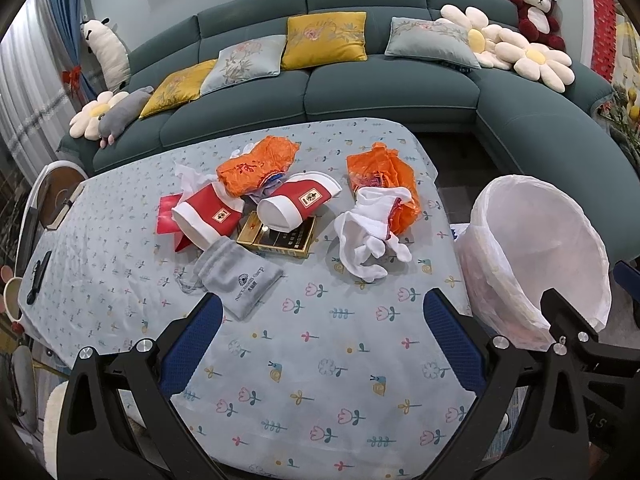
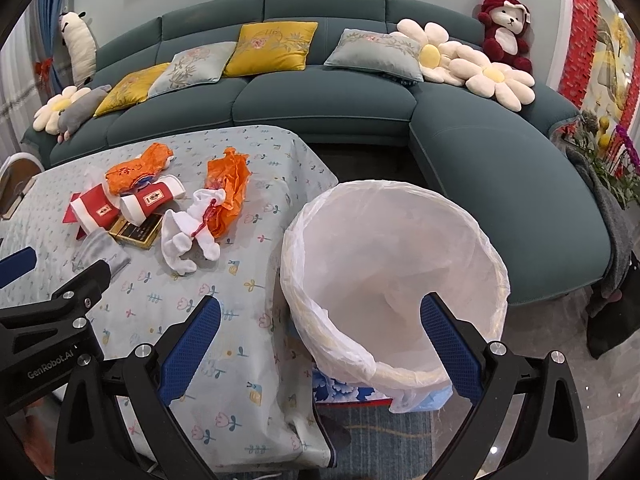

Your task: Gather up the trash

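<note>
A heap of trash lies mid-table: two red-and-white paper cups [image 1: 208,216] [image 1: 298,202], two crumpled orange wrappers [image 1: 256,168] [image 1: 384,172], white tissue [image 1: 372,236], a gold-and-black box [image 1: 278,236] and a grey drawstring pouch [image 1: 240,280]. My left gripper [image 1: 324,344] hovers open over the near tablecloth, short of the heap, nothing between its fingers. A bin lined with a white bag [image 2: 400,256] stands off the table's right edge. My right gripper [image 2: 320,344] is open above the bin's near rim and holds nothing.
The table [image 1: 320,392] carries a pale floral cloth. A teal sectional sofa [image 1: 360,92] with cushions and plush toys runs behind and to the right. A black remote [image 1: 38,276] lies at the table's left edge. Dark clothing [image 2: 612,280] hangs at the sofa's right end.
</note>
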A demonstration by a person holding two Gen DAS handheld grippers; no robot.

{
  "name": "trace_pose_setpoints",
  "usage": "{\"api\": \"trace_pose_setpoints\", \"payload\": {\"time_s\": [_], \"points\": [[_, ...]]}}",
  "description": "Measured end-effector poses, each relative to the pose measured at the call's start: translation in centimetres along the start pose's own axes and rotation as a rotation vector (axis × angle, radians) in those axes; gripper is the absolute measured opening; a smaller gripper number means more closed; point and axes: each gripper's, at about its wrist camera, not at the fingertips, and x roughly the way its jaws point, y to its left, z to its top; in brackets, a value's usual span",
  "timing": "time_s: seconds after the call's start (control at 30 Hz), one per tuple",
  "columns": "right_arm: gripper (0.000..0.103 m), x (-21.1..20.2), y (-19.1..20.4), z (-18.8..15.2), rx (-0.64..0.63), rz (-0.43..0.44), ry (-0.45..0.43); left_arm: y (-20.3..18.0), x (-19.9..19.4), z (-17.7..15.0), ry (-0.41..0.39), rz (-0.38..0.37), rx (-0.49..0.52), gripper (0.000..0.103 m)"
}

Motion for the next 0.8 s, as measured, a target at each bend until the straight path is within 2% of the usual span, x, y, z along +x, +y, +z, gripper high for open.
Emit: {"api": "trace_pose_setpoints", "payload": {"time_s": [0.3, 0.57, 0.8], "points": [[0.096, 1.4, 0.3, -0.2, -0.02, -0.025, 0.013, 0.1, 1.0, 0.4, 0.008, 0.001, -0.022, 0.096], [0.096, 2.3, 0.3, -0.6, -0.017, 0.004, 0.054, 0.9, 1.4, 0.2, 0.009, 0.005, -0.044, 0.096], [0.096, 2.5, 1.0, -0.5, -0.038, 0.001, 0.053, 1.7, 1.8, 0.0, 0.015, 0.004, -0.066, 0.096]]}}
